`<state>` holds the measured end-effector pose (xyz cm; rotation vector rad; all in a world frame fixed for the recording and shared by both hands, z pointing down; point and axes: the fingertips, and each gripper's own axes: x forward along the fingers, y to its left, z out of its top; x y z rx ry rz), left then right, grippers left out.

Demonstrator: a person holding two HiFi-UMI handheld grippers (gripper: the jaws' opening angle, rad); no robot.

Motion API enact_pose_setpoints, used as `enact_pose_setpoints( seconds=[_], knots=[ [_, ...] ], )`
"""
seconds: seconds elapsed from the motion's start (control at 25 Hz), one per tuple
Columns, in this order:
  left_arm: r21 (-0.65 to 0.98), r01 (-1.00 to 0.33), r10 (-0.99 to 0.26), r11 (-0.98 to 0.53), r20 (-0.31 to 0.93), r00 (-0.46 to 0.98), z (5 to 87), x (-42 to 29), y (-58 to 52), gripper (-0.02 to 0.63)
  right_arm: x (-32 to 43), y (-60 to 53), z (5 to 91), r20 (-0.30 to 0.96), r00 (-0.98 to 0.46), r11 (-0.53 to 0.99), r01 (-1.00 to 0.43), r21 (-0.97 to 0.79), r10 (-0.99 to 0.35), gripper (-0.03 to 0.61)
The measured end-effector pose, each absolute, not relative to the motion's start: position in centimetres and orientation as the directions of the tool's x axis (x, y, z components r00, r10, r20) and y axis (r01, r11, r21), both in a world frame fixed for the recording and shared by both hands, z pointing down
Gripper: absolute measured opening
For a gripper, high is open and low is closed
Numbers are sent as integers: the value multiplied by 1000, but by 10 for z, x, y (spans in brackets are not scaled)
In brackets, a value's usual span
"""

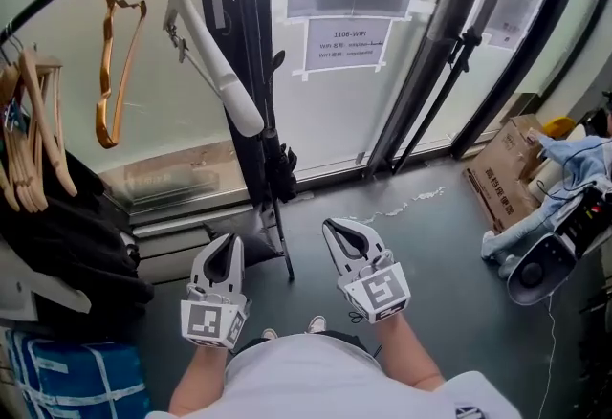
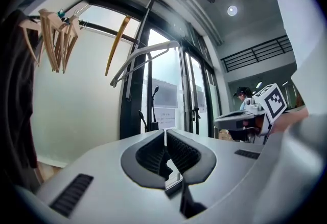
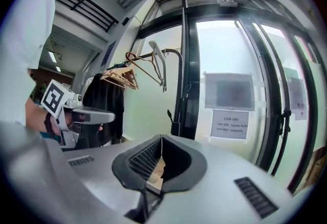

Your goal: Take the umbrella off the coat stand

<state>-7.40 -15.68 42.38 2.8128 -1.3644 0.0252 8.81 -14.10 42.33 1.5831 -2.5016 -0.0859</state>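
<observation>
A folded black umbrella [image 1: 278, 166] hangs upright against the black post of the coat stand [image 1: 251, 44], its tip near the floor. My left gripper [image 1: 228, 249] is below and left of the umbrella, and my right gripper [image 1: 341, 230] is below and right of it. Both are short of it, shut and empty. In the left gripper view the left gripper [image 2: 165, 132] points level at the umbrella [image 2: 152, 125] straight ahead. Seen from the right gripper [image 3: 161, 138], the umbrella [image 3: 175, 127] stands just ahead beside the post.
A white hanger [image 1: 215, 63], an amber hanger [image 1: 107, 73] and several wooden hangers [image 1: 29, 130] hang on the rail over black clothing [image 1: 67, 235]. A blue bag [image 1: 67, 379] sits below. Glass doors with a paper notice [image 1: 346, 44] stand behind. A cardboard box [image 1: 507, 168] lies at the right.
</observation>
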Motion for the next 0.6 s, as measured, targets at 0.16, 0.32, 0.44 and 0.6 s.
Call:
enact_pose_setpoints(
  seconds=[0.16,0.32,0.44,0.6],
  knots=[
    [-8,-806,-805,-592,43,591,428,-65,-156,31,91,-156,430,137,-466,483,-863,145,-874,19],
    [-24,-820,-820,-572,43,571,425,-58,-155,31,97,-170,439,157,-479,501,-853,148,-863,20],
    [-26,-827,-827,-561,39,560,427,-55,-156,31,97,-185,447,168,-491,515,-843,156,-855,20],
    [-17,-835,-835,-551,38,550,428,-52,-153,31,98,-203,447,163,-496,520,-834,184,-853,20]
  ],
)
